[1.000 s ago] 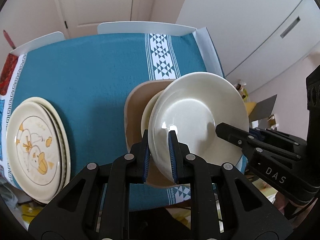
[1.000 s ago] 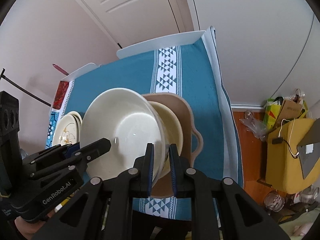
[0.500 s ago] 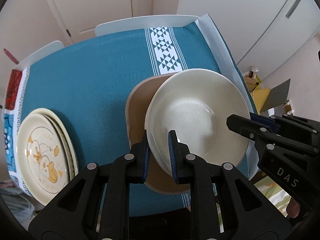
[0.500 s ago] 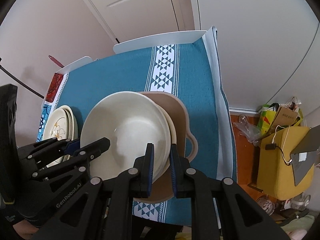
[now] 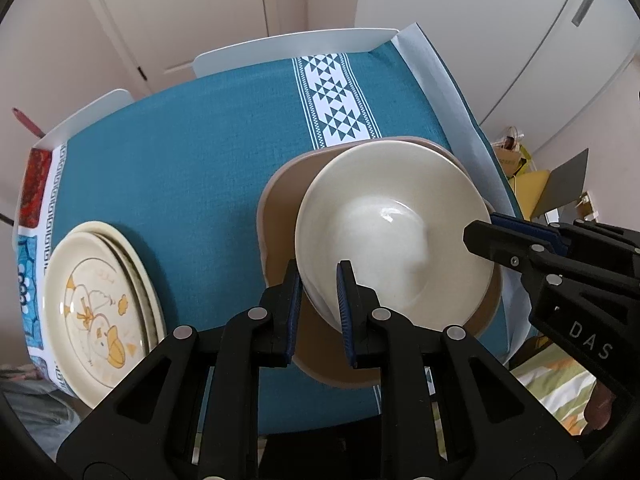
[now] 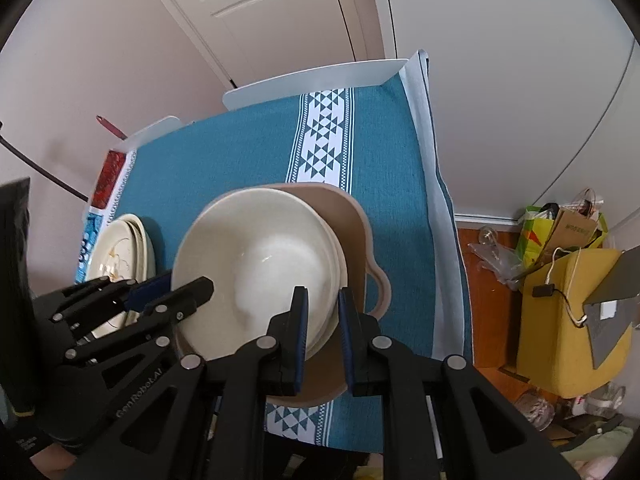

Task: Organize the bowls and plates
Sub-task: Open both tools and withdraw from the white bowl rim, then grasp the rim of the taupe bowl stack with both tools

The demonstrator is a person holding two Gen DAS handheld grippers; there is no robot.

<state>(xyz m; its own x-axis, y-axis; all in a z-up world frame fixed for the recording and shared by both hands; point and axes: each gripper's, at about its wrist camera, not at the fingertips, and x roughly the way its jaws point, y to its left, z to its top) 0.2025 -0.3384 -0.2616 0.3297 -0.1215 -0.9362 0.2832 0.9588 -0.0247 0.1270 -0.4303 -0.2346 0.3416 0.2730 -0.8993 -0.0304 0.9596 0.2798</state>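
A teal tablecloth (image 5: 168,184) covers the table. On it sits a tan dish (image 5: 280,216) with a cream bowl (image 5: 392,232) over it. Each gripper, left (image 5: 318,280) and right (image 6: 323,302), clamps the bowl's rim. Plates (image 5: 92,312) are stacked nearby.

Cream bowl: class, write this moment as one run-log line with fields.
left gripper: shut on cream bowl rim | right gripper: shut on opposite rim | bowl: over tan dish | plate stack: beside, apart
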